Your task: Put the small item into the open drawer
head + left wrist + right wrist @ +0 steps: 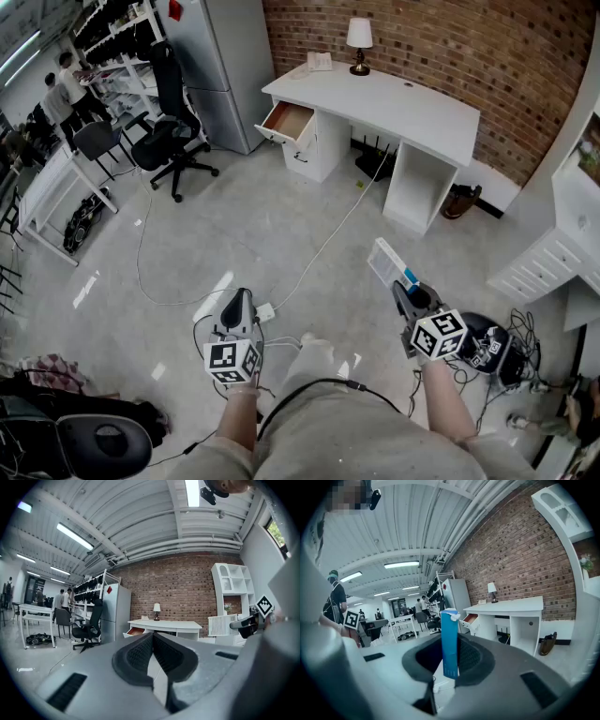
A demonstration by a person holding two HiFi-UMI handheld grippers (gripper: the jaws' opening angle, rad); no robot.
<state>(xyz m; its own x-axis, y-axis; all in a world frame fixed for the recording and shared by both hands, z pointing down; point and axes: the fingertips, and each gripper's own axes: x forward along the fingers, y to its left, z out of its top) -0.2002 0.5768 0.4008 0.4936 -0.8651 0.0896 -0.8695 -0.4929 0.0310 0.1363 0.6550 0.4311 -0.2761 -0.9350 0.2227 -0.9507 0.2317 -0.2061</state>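
Grey left gripper (238, 300) had its jaws pressed together on nothing, the open drawer (287, 122) of the white desk (403, 108) sat way across the floor, and the thin blue-and-white box (389, 263) was clamped in the right gripper (410, 295), well apart from that drawer.

Desk (403, 103): white; drawer (289, 122) open; lamp (359, 45) on top.
Floor (234, 234): grey; cable (323, 246), office chair (173, 141).
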